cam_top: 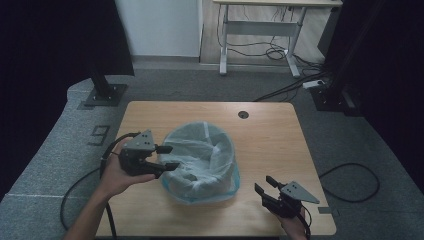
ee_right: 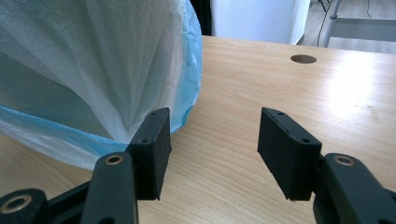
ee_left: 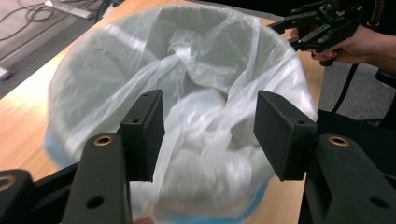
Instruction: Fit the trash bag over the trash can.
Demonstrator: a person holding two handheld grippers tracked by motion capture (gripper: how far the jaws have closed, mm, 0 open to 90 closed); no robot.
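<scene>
A round bin lined with a thin white plastic bag stands mid-table, with blue plastic showing around its base. The bag's film is crumpled inside the bin. My left gripper is at the bin's left rim, held in a hand and pointing right. Its jaws stand apart, with bag film showing beyond the gap and nothing pressed between the pads. My right gripper sits low over the table's front right corner, just right of the bin. It is open and empty. It shows again, beyond the bin, as the far gripper.
The wooden table has a round cable hole near its far edge. A black stand base sits on the floor at the back left. Another desk and loose cables lie beyond and to the right.
</scene>
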